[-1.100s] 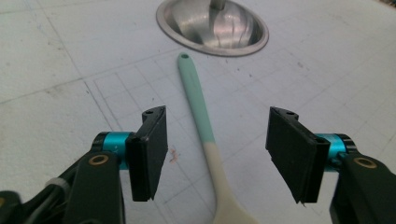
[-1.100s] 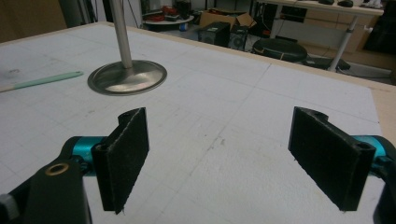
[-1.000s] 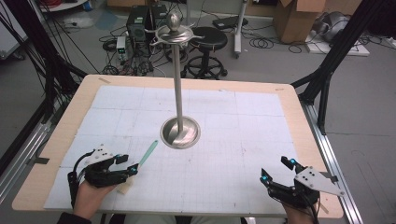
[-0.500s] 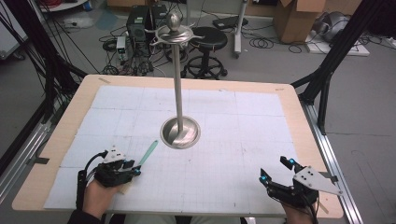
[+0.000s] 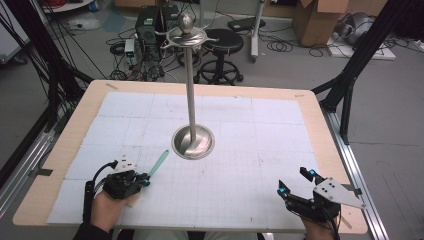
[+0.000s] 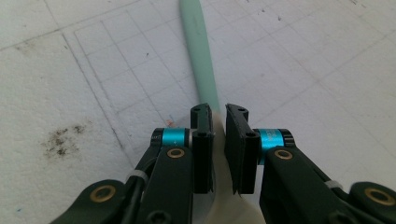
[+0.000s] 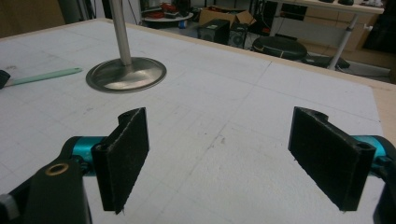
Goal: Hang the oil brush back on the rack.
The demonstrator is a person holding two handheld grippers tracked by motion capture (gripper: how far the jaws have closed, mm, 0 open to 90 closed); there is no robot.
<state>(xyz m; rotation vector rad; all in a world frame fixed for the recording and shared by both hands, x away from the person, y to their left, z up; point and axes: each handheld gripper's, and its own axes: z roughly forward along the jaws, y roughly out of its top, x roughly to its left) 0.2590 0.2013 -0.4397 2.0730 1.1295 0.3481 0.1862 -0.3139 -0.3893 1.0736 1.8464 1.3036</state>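
Note:
A slim mint-green utensil [image 5: 159, 162] with a cream handle lies on the white gridded mat, pointing toward the metal stand's round base [image 5: 193, 142]. My left gripper [image 5: 145, 180] sits low at the front left. Its jaws have just been closing and now pinch the cream handle. In the left gripper view the green blade [image 6: 201, 51] runs up and away from the left gripper [image 6: 219, 112]. My right gripper [image 5: 293, 180] rests at the front right, open with nothing between its wide-set pads. The right gripper view shows the same gripper [image 7: 219, 140], with the utensil [image 7: 44, 76] far to its left.
A tall metal pole rises from the stand's base [image 7: 126, 74] to a hooked top [image 5: 186, 30]. The wooden table edge [image 5: 330, 150] frames the mat. Beyond the table are a stool [image 5: 224, 42], cables, boxes and black frame legs.
My left gripper has slid right along the mat to the utensil's handle end, and its jaws have narrowed around the handle. The right gripper has stayed still.

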